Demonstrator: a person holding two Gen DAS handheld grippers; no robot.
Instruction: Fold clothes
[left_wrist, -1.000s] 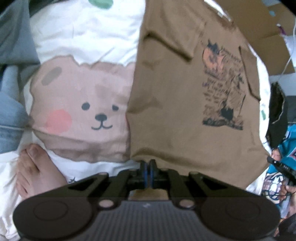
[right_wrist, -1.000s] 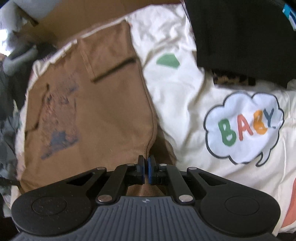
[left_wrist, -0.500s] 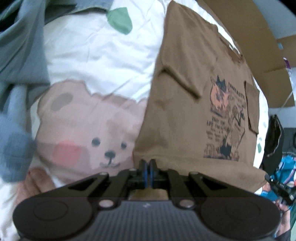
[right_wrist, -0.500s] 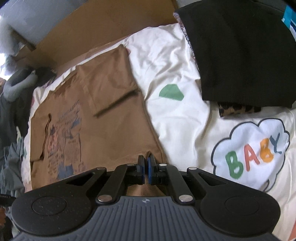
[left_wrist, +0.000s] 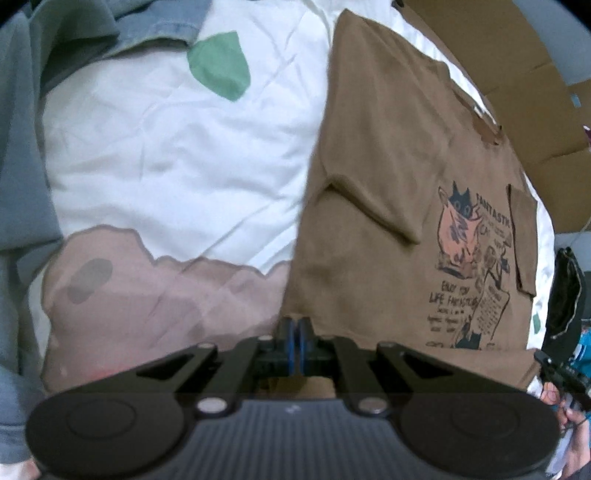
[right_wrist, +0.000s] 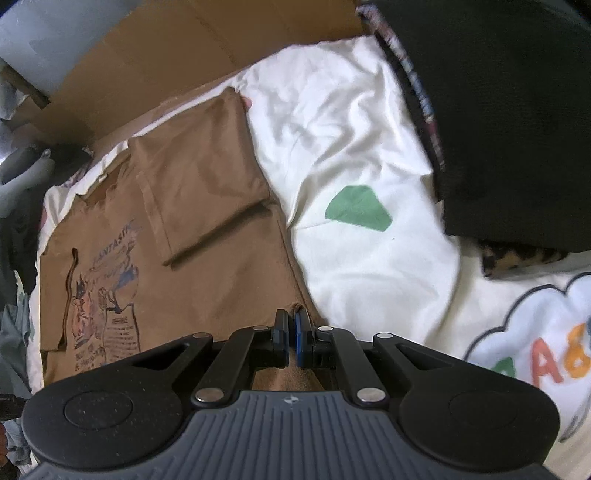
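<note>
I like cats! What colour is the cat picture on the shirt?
The picture is orange-pink and black on the brown shirt; clearest in the left wrist view.

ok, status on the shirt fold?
Left gripper and right gripper both shut on brown shirt hem. Sleeves folded in. Black garment beside, apart.

A brown T-shirt (left_wrist: 369, 229) lies face up and spread flat on a white printed bed cover (left_wrist: 177, 147), both short sleeves folded inward over its front. A chest graphic (left_wrist: 469, 266) of a cat with orange and dark lettering, partly reading "FANTASTIC", shows between the folded sleeves. Its bottom hem corners are pinched in the left hand-held gripper (left_wrist: 294, 334) and right hand-held gripper (right_wrist: 291, 334).
</note>
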